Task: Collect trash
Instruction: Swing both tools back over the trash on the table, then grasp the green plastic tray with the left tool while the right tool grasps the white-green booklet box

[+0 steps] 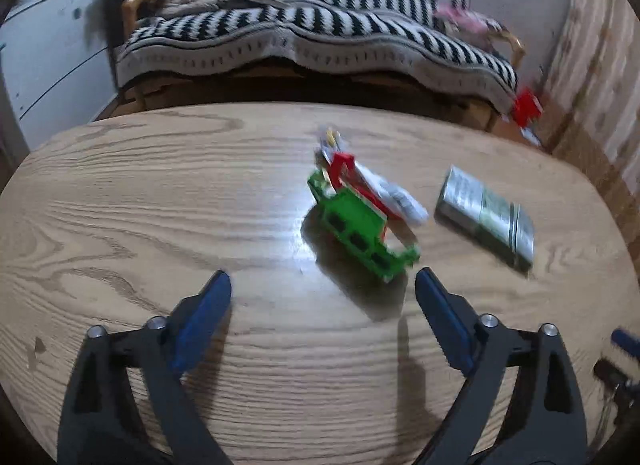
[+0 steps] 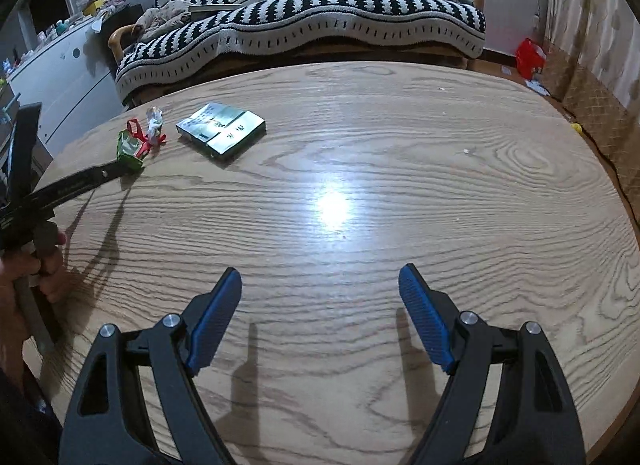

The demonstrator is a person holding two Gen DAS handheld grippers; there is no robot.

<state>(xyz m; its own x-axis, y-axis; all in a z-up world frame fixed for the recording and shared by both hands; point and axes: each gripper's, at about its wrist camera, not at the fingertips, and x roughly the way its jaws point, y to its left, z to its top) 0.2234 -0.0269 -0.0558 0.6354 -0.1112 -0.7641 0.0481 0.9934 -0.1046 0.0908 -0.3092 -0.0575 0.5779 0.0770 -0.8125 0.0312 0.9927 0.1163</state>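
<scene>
Oval wood-grain tabletop (image 2: 400, 193), striped black-and-white sofa (image 2: 320, 17) sitting behind it.

Trash is lying in one cluster toward the table's left side. A crumpled green wrapper with red strips (image 1: 362, 221) is sitting just ahead of the left gripper (image 1: 322, 285); a scrunched white paper scrap (image 1: 394, 195) is touching or overlapping its far edge, though blur is making the contact hard to read. A flat green-and-silver carton (image 1: 486, 217) is lying just beside them, to the right, apart from the wrapper.

The left gripper is standing with jaws spread wide, holding nothing, the near corner of the green wrapper sitting close to the right blue pad (image 1: 440, 317). In the right wrist view one left finger is reaching right up to the wrapper (image 2: 130, 151); whether it is touching, cannot tell.

The right gripper (image 2: 320, 285) is hovering over bare wood near the table's middle, also spread wide and empty, well apart from the carton (image 2: 221, 127).

Judged step: approaching the first piece, nothing collected yet. The next move is calling for the left gripper to shift slightly right and forward so the wrapper falls between both pads, then closing. The wrapper is looking light and springy, likely to skid. No bin is showing in either view.
</scene>
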